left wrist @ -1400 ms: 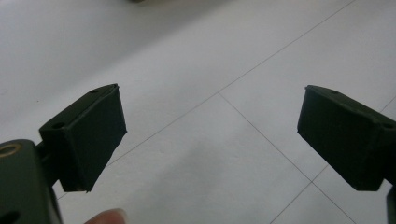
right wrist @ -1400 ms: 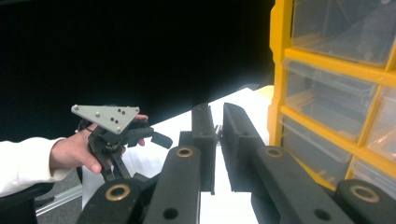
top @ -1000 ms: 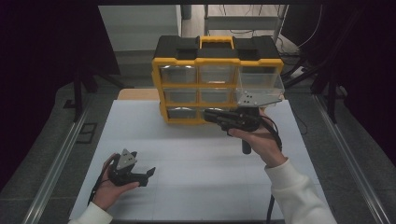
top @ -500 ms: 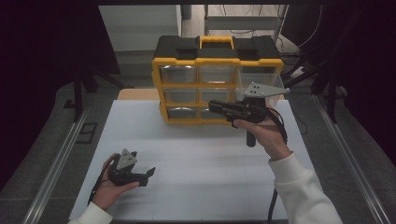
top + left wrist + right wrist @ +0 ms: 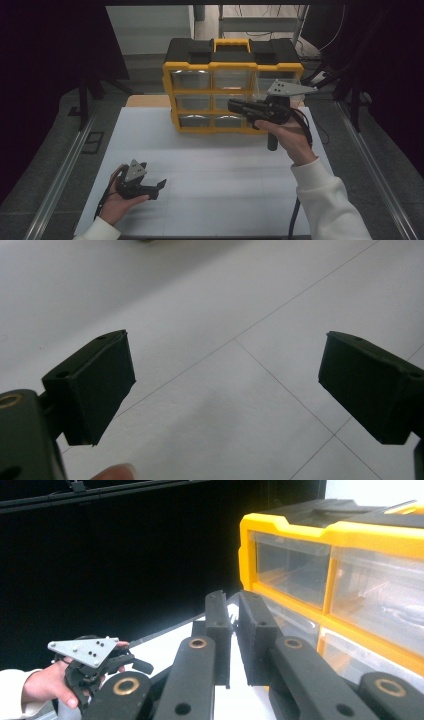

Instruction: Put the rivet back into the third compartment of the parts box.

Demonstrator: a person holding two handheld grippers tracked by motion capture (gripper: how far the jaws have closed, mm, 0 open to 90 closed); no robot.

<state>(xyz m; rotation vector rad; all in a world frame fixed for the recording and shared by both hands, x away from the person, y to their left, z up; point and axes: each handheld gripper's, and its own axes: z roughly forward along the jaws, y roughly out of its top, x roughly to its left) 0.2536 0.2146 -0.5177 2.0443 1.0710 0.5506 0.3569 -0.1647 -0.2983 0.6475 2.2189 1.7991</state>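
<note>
From the high view, a yellow-and-black drawer cabinet (image 5: pixel 233 85) stood upright at the far edge of the white bench (image 5: pixel 215 190), its clear drawers (image 5: pixel 231 78) facing the person and a yellow carry handle (image 5: pixel 231 45) on top. The right gripper (image 5: pixel 235 106) was held level in front of the cabinet's lower rows, near its right side, pointing across the drawer fronts, jaws drawn close together with nothing between them. The left gripper (image 5: pixel 159 186) rested low on the bench, well apart from the cabinet.

In the left gripper view, the two black jaws stood wide apart over bare bench (image 5: pixel 225 390), released and empty.

In the right gripper view, the right gripper (image 5: pixel 234 605) was clenched, only a thin gap between its pads and nothing held. The cabinet (image 5: pixel 300 535) rose just beside it on the right, and the left gripper (image 5: pixel 107 665) showed farther off in the person's other hand.

The cabinet looked like rigid plastic, light unless loaded. Each clear drawer likely slides out easily, its smooth face being slippery and liable to crack if squeezed hard. The best hold would be the lip at a drawer's front edge, or the top handle for moving the whole cabinet.
</note>
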